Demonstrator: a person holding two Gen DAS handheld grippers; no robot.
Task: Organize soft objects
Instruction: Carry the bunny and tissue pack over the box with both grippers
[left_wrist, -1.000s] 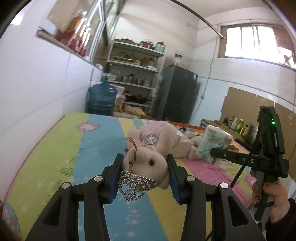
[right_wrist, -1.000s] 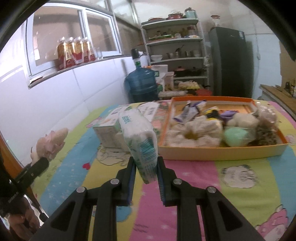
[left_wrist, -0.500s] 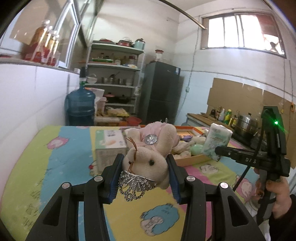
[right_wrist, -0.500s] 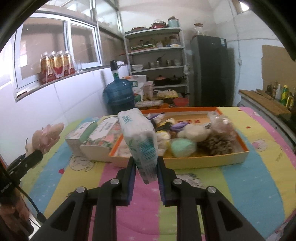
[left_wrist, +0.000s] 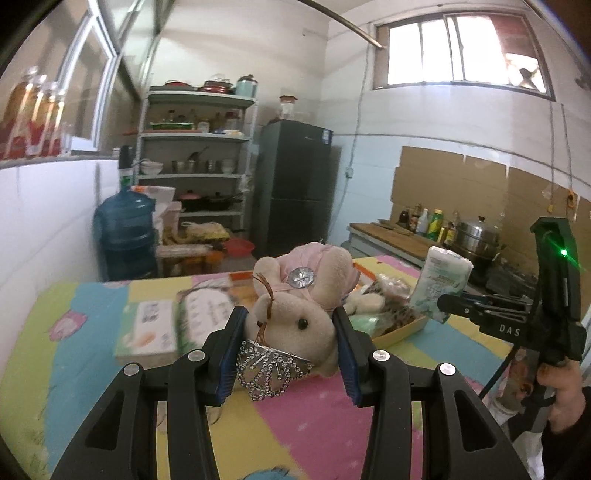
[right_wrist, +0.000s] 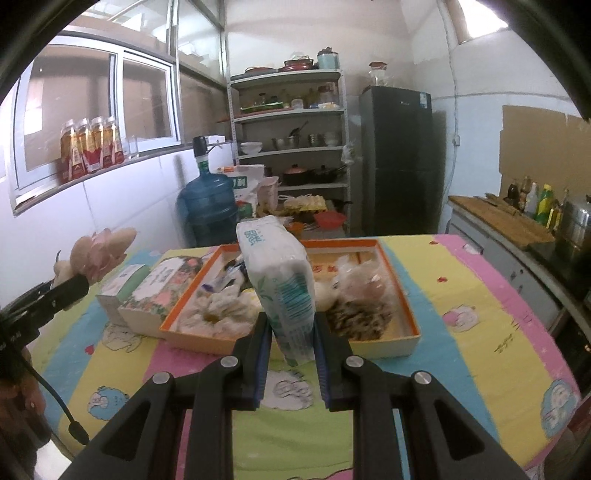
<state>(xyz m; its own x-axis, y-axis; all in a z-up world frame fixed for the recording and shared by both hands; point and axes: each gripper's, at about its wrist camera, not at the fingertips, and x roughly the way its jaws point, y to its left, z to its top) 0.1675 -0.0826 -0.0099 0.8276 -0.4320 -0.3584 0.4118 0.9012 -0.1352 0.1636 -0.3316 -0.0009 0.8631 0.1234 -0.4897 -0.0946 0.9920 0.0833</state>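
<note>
Orange tray (right_wrist: 373, 242) interior shows only from right wrist.

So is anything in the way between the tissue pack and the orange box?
Nothing stands in the gap. The right gripper holds the tissue pack just in front of the orange box. But the box is already crowded with a cream cloth and a clear bag, so free room is mostly at the back.

Blk gripper (left_wrist: 288, 349), blue-padded jaws, silver screws
</note>
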